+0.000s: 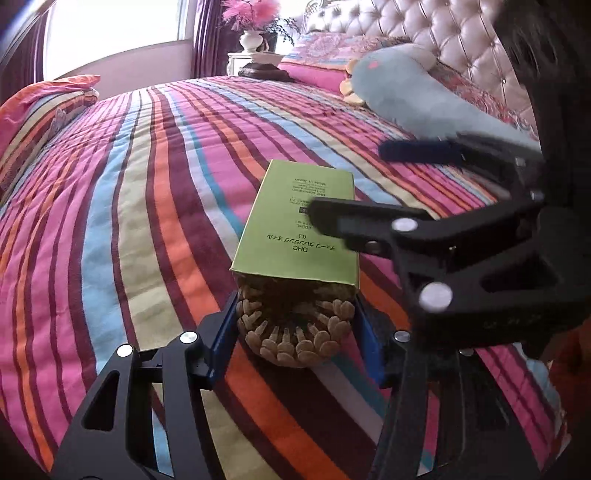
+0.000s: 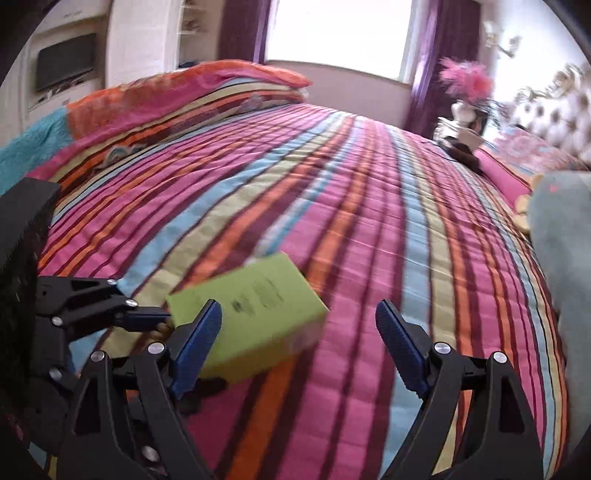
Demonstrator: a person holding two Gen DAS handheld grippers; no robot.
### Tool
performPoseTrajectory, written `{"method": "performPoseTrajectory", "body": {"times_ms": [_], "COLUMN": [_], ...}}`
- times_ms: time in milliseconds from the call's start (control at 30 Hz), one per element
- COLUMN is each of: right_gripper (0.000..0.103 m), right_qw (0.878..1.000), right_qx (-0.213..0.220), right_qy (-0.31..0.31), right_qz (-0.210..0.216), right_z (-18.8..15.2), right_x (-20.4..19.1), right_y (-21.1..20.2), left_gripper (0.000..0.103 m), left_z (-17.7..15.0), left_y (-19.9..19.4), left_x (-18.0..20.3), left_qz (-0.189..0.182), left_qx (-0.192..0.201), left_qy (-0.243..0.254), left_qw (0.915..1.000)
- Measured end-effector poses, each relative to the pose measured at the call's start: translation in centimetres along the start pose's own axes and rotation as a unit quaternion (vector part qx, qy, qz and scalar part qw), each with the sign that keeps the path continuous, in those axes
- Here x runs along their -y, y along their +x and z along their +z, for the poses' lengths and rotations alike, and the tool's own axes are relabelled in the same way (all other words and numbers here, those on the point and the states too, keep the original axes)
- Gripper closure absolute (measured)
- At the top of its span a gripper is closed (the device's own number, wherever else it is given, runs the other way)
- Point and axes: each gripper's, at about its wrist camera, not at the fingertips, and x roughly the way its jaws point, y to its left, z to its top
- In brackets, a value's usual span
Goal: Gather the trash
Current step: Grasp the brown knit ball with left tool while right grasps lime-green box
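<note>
A wide bed [image 1: 122, 192] in a striped quilt fills both views, with a tufted headboard [image 1: 424, 29] at its far end and a folded quilt [image 2: 177, 96] piled toward one far corner. A long blue plush toy [image 1: 413, 96] lies along the headboard edge, clear of the work. Out on the open middle of the quilt is the green carton [image 1: 295, 225], the one piece here that reads as trash; it slopes up off the bedding because its near end sits on a scaly, pinecone-like object [image 1: 295, 325]. The left gripper [image 1: 295, 328] has its blue pads pressed against both sides of that object, closed onto it just below the carton's edge, probably so both lift as one. The right gripper [image 2: 299, 350] hovers beside the carton with its fingers [image 2: 400, 350] spread wide and nothing between them, seemingly placed to steady or take the carton. No bin or bag for the trash is visible.
</note>
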Motion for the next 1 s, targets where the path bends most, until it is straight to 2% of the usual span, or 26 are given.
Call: {"method": "performPoseTrajectory", "body": {"times_ms": [67, 233, 267, 400, 533, 633, 700, 733, 800, 900, 933, 1000], "right_gripper": [0.015, 0.015, 0.01, 0.01, 0.009, 0.008, 0.008, 0.008, 0.008, 0.008, 0.008, 0.008], "right_qw": [0.999, 0.993, 0.993, 0.991, 0.987, 0.987, 0.99, 0.988, 0.982, 0.958, 0.948, 0.936], "right_qx": [-0.022, -0.038, -0.041, -0.052, -0.065, -0.059, -0.058, -0.063, -0.064, -0.08, -0.091, -0.094], "right_qy": [-0.035, -0.107, -0.109, -0.116, -0.116, -0.115, -0.054, 0.001, 0.07, 0.167, 0.204, 0.239], "right_qz": [0.004, 0.025, 0.02, 0.036, 0.088, 0.092, 0.117, 0.139, 0.165, 0.218, 0.227, 0.241], "right_z": [0.4, 0.6, 0.6, 0.6, -0.1, -0.8, -1.1, -1.4, -1.8, -2.5, -2.9, -3.2], "right_x": [-1.4, -3.4, -3.3, -2.7, -2.4, -2.5, -1.2, -0.1, 1.3, 2.7, 3.0, 3.5], "right_y": [0.5, 0.3, 0.5, 0.6, 0.2, -0.1, 0.4, 1.0, 1.6, 2.9, 3.5, 3.9], "left_gripper": [0.047, 0.047, 0.047, 0.047, 0.047, 0.047, 0.047, 0.047, 0.047, 0.048, 0.049, 0.049], "left_z": [-0.2, -0.7, -0.8, -1.0, -1.2, -1.5, -1.6, -1.7, -1.7, -2.0, -2.2, -2.4], "left_y": [-0.3, -0.6, -0.6, -0.7, -1.0, -1.3, -1.4, -1.6, -2.0, -2.4, -2.3, -2.4], "left_x": [0.1, 0.0, 0.0, 0.3, 0.1, 0.4, 0.5, 0.5, 0.4, -0.1, -0.2, 0.1], "left_qz": [0.002, -0.006, -0.007, -0.01, -0.019, -0.017, -0.011, -0.006, -0.003, -0.009, -0.009, -0.001], "left_qx": [0.0, -0.004, -0.005, -0.01, -0.011, -0.005, -0.001, 0.004, 0.01, 0.007, 0.0, -0.008], "left_qy": [0.002, 0.007, 0.01, 0.026, 0.038, 0.049, 0.05, 0.05, 0.044, 0.027, 0.027, 0.033], "left_qw": [1.0, 0.9999, 0.9999, 0.9996, 0.999, 0.9986, 0.9987, 0.9987, 0.999, 0.9996, 0.9996, 0.9994]}}
